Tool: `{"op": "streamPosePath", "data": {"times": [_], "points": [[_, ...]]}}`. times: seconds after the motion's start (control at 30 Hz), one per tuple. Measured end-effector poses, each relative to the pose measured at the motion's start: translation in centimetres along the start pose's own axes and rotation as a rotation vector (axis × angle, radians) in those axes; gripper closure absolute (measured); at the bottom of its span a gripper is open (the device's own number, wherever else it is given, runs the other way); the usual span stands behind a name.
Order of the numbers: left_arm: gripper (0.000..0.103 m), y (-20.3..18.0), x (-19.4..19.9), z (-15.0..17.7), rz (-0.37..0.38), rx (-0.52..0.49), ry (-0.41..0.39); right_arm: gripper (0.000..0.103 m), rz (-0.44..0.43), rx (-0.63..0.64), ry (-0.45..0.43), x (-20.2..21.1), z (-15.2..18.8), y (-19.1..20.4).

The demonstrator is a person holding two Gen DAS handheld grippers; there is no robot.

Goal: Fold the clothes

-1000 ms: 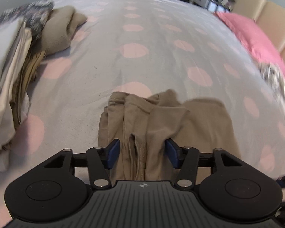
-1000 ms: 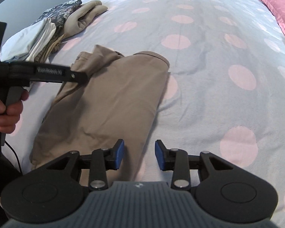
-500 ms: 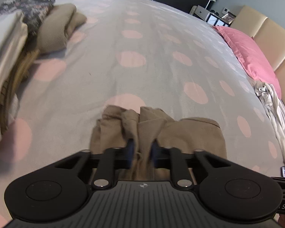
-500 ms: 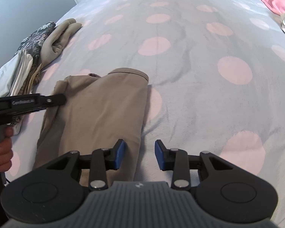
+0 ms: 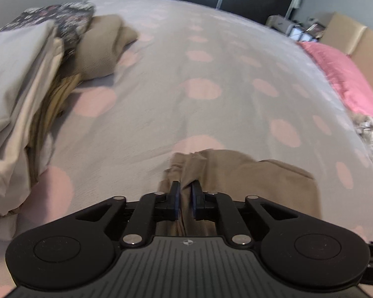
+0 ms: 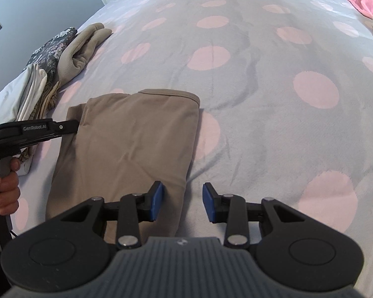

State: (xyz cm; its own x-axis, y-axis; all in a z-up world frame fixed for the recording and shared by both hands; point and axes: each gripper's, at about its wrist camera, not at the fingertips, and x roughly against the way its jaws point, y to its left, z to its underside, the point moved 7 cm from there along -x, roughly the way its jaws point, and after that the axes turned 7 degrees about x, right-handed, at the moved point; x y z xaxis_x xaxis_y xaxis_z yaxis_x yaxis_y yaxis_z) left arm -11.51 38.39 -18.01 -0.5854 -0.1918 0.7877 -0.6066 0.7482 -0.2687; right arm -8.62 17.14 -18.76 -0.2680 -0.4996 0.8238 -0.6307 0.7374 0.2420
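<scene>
A tan garment lies folded flat on the dotted bedspread. In the left wrist view its bunched near edge runs up between the pads of my left gripper. The pads pinch a fold of the cloth, and the jaws are opening slightly. From the right wrist view, a hand holds that left gripper at the garment's left edge. My right gripper stands open over the garment's near right edge. One pad is above the cloth and the other above the bedspread, with nothing gripped.
A stack of folded clothes in white, beige and a dark floral print sits at the left edge of the bed, also visible from the right wrist. A pink pillow and a crumpled pale garment lie at the right.
My left jaws went from wide apart to pinched on a fold of the tan garment. The garment's bunched left part has flattened out. The right gripper rolled and shifted a little toward the garment's right edge.
</scene>
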Motion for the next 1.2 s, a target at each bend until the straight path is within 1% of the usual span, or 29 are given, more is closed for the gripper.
{"op": "streamPosePath", "data": {"times": [0.03,0.1,0.2,0.27,0.37,0.47,0.53,0.63,0.73,0.8,0.9,1.03,1.2], "points": [[0.088,0.1,0.2,0.0,-0.005,0.004,-0.005,0.064,0.002,-0.001,0.001,0.0,0.1,0.0],[0.085,0.1,0.9,-0.1,-0.009,0.002,-0.021,0.064,0.010,-0.001,-0.001,0.2,0.3,-0.1],[0.085,0.1,2.0,-0.3,-0.016,-0.001,-0.045,0.064,0.026,0.012,-0.012,0.5,0.4,0.1],[0.084,-0.4,2.9,-0.2,-0.007,-0.029,-0.068,0.063,0.038,0.019,-0.021,0.8,0.5,0.3],[0.084,-1.1,4.1,0.3,-0.019,-0.083,-0.090,0.061,0.064,0.027,-0.036,1.3,0.7,0.3],[0.085,-1.4,5.3,1.0,-0.032,-0.112,-0.095,0.055,0.093,0.024,-0.064,2.1,0.8,0.1],[0.084,-1.4,5.8,1.6,-0.024,-0.123,-0.072,0.051,0.108,0.016,-0.084,2.7,0.9,-0.1],[0.084,-1.5,6.6,2.8,0.001,-0.130,-0.041,0.050,0.134,0.002,-0.101,3.3,1.1,-0.4],[0.084,-1.5,7.4,4.1,-0.014,-0.152,-0.024,0.050,0.146,-0.002,-0.102,3.7,1.4,-0.4],[0.084,-1.3,7.7,4.9,-0.022,-0.161,0.005,0.049,0.130,-0.014,-0.096,3.9,1.5,-0.4],[0.084,-0.7,8.2,6.2,-0.012,-0.136,0.066,0.046,0.105,-0.022,-0.080,4.1,1.8,-0.2],[0.084,-0.1,8.9,7.8,0.011,-0.112,0.130,0.045,0.111,-0.005,-0.062,4.3,2.5,0.1],[0.084,0.0,9.6,9.5,0.020,-0.134,0.175,0.045,0.112,0.001,-0.036,4.3,3.5,0.3]]}}
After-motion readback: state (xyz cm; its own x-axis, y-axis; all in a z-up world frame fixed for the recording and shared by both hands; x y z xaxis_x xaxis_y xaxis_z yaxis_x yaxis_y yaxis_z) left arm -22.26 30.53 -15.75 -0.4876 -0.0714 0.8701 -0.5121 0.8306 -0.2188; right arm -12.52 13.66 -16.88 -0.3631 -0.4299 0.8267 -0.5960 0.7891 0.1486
